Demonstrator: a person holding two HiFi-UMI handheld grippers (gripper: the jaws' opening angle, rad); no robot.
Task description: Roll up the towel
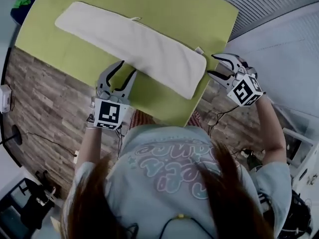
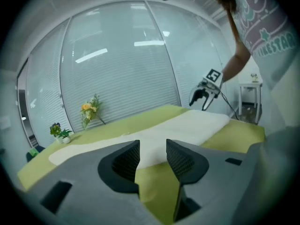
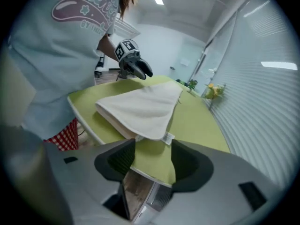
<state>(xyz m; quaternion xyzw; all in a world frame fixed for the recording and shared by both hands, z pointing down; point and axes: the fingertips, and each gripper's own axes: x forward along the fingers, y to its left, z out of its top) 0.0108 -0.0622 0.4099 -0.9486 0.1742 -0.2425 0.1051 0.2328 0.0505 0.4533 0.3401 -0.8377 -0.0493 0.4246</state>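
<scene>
A long cream towel (image 1: 129,44) lies flat, folded lengthwise, across the green table (image 1: 174,4). My left gripper (image 1: 128,68) hovers over the table at the towel's near long edge, open with nothing between its fingers. In the left gripper view the towel (image 2: 178,125) stretches just beyond the jaws of the left gripper (image 2: 153,146). My right gripper (image 1: 211,65) hangs off the table's right corner, beside the towel's short end, open and empty. The right gripper view shows that end of the towel (image 3: 140,107) and its small tag (image 3: 168,137) just ahead of the right gripper (image 3: 153,146).
Small potted flowers (image 2: 91,109) stand at the table's far end. A white side stand (image 2: 248,97) is behind the right arm. Wood-look floor (image 1: 45,108) with cables surrounds the table, and window blinds (image 2: 122,74) run along the far side.
</scene>
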